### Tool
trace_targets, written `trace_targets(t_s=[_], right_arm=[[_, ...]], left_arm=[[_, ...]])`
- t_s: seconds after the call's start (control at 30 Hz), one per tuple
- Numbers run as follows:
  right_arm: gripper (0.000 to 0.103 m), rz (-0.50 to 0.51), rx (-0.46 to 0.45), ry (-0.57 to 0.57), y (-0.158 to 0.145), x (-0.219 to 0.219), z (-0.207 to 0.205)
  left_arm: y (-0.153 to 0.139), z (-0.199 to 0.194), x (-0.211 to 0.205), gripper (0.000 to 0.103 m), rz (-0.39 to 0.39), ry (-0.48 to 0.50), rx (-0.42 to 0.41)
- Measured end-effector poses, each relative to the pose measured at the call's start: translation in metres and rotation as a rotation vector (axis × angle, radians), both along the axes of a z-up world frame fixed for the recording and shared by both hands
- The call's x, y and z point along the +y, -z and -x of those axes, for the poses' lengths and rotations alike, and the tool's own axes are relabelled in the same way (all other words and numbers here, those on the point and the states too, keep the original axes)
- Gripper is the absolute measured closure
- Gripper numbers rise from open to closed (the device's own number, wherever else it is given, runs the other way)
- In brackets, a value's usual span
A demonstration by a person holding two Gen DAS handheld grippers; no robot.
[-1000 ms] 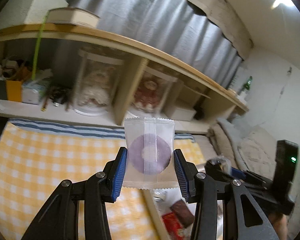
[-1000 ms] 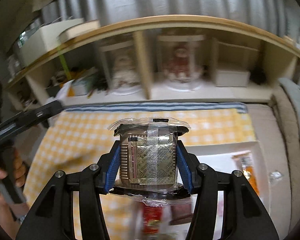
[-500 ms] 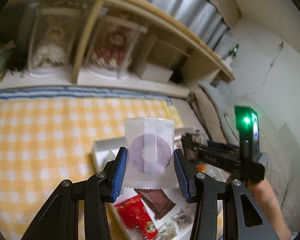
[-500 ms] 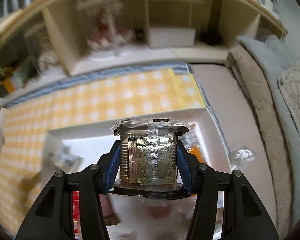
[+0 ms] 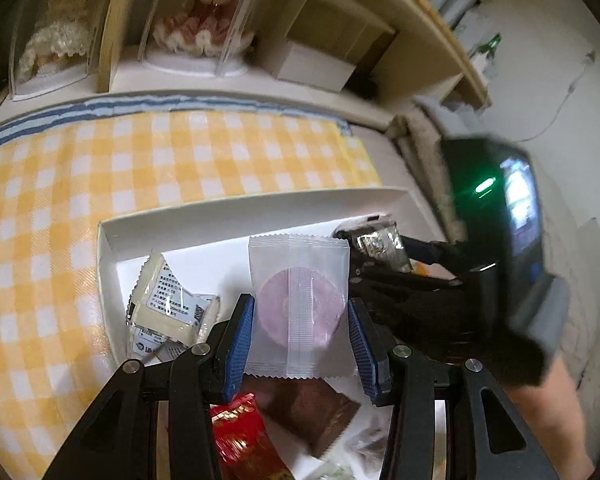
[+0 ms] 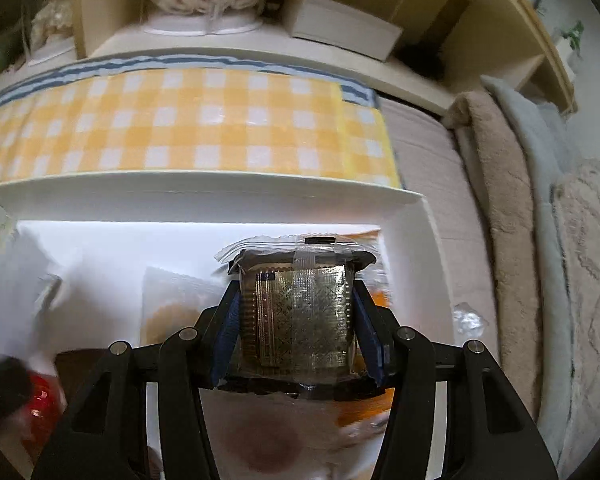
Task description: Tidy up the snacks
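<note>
Blue pads on my left claw (image 5: 300, 320) pinch a clear packet (image 5: 298, 304) with a purple disc inside, gripped by its two side edges and held upright above the white tray (image 5: 228, 216). My right claw (image 6: 298, 328) is clenched on a gold-foil snack (image 6: 296, 316) in clear wrap, also over the tray (image 6: 204, 196), near its far right corner.

Just left of the left claw lies a cream packet (image 5: 168, 304); below it, a red packet (image 5: 240, 432) and a brown one (image 5: 312, 412). To its right the other claw (image 5: 392, 276) crowds in close with its foil snack (image 5: 380, 244).

Beneath the right claw I see a pale packet with an orange round (image 6: 172, 308) to the left, something orange (image 6: 376, 300) to the right, and blurred wrappers nearer me. Beyond the tray spreads a yellow checked cloth (image 6: 220, 120).
</note>
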State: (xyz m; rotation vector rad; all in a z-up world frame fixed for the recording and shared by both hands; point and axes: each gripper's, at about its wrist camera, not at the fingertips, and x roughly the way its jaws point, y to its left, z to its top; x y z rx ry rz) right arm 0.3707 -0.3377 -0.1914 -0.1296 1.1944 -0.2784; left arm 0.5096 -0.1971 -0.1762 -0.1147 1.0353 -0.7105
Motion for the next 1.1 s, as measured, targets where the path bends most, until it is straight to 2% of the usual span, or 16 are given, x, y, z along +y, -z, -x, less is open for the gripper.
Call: trace_targets(t_s=[0.17,0.37,0.47,0.57,0.67,0.7,0.73,0.8,0.87,0.93,1.03,1.1], right_arm=[[0.049,-0.207,-0.012,0.012,0.001,-0.010,-0.006],[0.049,-0.198,-0.024,0.006,-0.001,-0.019,-0.005],[0.046,-0.272,-0.041,0.017,-0.004,-0.030,-0.005],[0.034,-0.308,-0.072,0.031,-0.013,-0.037,-0.005],[0.034,-0.326,-0.097,0.035,-0.022,-0.042,-0.001],[0.034,-0.338,-0.102,0.039,-0.025,-0.045,0.001],[0.034,-0.348,-0.103,0.041,-0.027,-0.047,0.002],[0.030,-0.357,-0.103,0.040,-0.031,-0.051,0.005],[0.021,-0.354,-0.108,0.038,-0.036,-0.053,0.011],[0.016,-0.357,-0.118,0.037,-0.043,-0.055,0.015],[0.002,-0.360,-0.127,0.034,-0.051,-0.056,0.023],[0.000,-0.350,-0.139,0.022,-0.059,-0.055,0.031]], left_arm=[[0.014,-0.016,-0.012,0.058,-0.063,-0.028,-0.014],[0.021,-0.023,-0.042,0.058,-0.184,-0.003,-0.111],[0.031,-0.017,-0.051,0.055,-0.243,0.016,-0.143],[0.035,-0.009,-0.060,0.052,-0.303,0.037,-0.178],[0.033,-0.001,-0.063,0.044,-0.310,0.048,-0.182],[0.031,0.000,-0.064,0.038,-0.305,0.052,-0.181],[0.028,0.002,-0.064,0.027,-0.304,0.051,-0.185],[0.023,0.005,-0.067,0.022,-0.299,0.050,-0.198],[0.018,0.008,-0.065,0.020,-0.292,0.050,-0.196],[0.012,0.012,-0.065,0.013,-0.286,0.047,-0.196],[0.000,0.020,-0.057,0.002,-0.277,0.044,-0.205],[-0.010,0.027,-0.046,0.000,-0.266,0.041,-0.210]])
